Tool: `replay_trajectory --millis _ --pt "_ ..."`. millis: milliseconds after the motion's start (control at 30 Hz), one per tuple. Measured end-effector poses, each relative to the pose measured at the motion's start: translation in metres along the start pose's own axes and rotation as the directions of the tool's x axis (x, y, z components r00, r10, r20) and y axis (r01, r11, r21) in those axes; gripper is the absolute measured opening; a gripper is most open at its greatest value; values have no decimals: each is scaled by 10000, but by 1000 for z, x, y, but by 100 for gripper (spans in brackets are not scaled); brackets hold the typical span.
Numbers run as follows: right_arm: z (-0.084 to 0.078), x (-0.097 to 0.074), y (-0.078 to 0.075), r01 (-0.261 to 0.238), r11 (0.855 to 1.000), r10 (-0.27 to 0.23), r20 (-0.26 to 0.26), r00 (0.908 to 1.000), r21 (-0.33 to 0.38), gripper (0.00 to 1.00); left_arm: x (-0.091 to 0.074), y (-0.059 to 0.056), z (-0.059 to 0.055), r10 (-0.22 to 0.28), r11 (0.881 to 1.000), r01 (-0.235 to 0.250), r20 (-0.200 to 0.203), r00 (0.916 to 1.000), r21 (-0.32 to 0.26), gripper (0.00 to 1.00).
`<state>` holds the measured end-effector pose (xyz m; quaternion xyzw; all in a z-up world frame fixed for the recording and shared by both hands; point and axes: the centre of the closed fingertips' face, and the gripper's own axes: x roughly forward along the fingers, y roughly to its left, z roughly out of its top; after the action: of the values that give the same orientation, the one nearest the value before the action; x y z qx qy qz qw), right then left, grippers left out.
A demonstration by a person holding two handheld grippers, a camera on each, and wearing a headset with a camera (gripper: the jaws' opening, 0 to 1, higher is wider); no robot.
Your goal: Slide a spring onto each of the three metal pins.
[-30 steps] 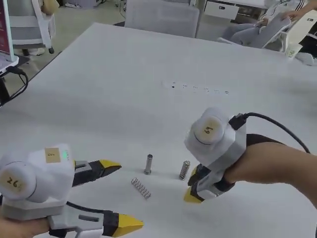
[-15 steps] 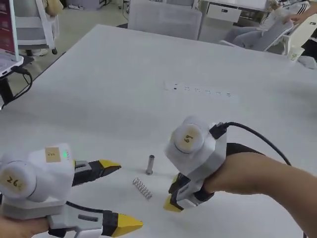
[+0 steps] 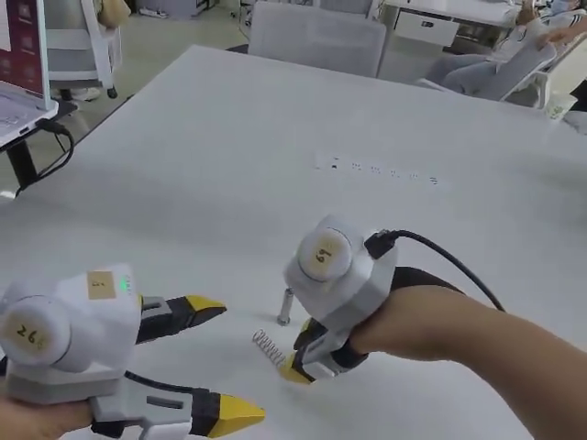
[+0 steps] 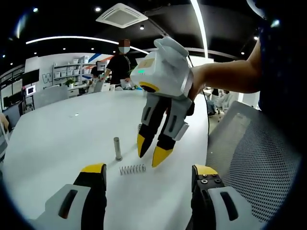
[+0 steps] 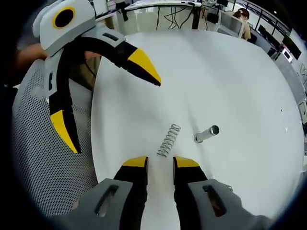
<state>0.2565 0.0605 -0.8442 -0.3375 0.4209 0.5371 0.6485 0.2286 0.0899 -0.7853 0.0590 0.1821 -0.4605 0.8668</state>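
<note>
jaws spread wide and empty, the left gripper (image 3: 237,362) sits low at the near left of the head view, held level and pointing right across the table (image 3: 211,156). just right of it a loose spring (image 3: 268,346) lies flat on the white top. close behind the spring a metal pin (image 3: 285,307) stands upright and bare. the right gripper (image 3: 295,370) comes in from the right on a bare forearm and tilts steeply down, its yellow tips just beside the spring's right end.

the right gripper view shows what the head view hides: its jaws stand a narrow gap apart with nothing between them, and the spring (image 5: 169,140) lies just ahead of the tips, apart from them. the left gripper view shows the same tips hanging just above the table.

the table is plain white with a row of small dark marks (image 3: 376,170) further back. a grey chair (image 3: 316,37) stands at its far edge, and desks stand beyond it.
</note>
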Motion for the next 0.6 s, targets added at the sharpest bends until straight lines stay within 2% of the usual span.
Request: replay_trajectory --millis 400,600 --pt "2 14 -8 124 9968 -138 174 9998 795 18 0 2 -1 78 10000 -78 19 10000 -14 68" --pt "-2 21 -8 245 9949 -255 98 9996 975 17 1 2 -3 92 10000 -92 -14 10000 -18 67"
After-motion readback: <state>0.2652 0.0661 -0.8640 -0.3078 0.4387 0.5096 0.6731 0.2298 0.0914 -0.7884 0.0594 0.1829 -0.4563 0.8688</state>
